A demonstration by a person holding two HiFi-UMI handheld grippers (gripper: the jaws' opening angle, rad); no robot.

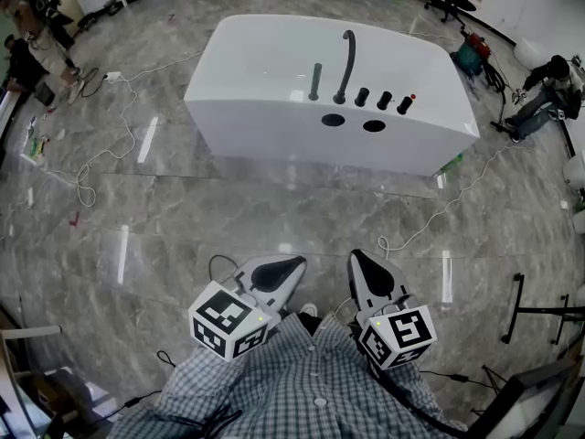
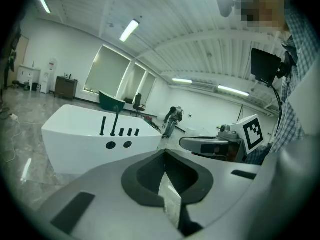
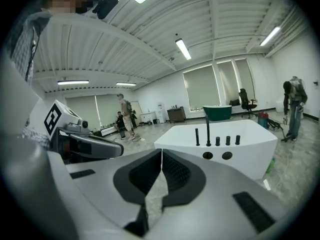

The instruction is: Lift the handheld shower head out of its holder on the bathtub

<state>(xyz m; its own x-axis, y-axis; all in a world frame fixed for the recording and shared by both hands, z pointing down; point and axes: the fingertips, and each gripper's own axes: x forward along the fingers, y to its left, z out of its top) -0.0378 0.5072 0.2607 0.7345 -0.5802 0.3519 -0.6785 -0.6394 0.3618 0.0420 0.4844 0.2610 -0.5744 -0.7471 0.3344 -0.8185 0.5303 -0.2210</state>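
The white bathtub (image 1: pixel 274 108) stands on the marble floor across the room from me. On its deck the dark handheld shower head (image 1: pixel 315 80) stands upright in its holder, left of the curved black faucet (image 1: pixel 347 62) and three knobs (image 1: pixel 384 100). My left gripper (image 1: pixel 297 265) and right gripper (image 1: pixel 356 259) are held close to my body, far short of the tub, both shut and empty. The left gripper view shows the shower head (image 2: pixel 103 125) beyond the closed left gripper (image 2: pixel 165 156). In the right gripper view the shower head (image 3: pixel 197 136) sits above the closed right gripper (image 3: pixel 161 154).
Loose white cables (image 1: pixel 87 186) trail over the floor left and right of the tub. A black stand (image 1: pixel 539 309) is at the right. A person (image 1: pixel 548 90) crouches at the far right, others stand at the far left (image 1: pixel 37 26). A green tub (image 3: pixel 217 112) sits at the back.
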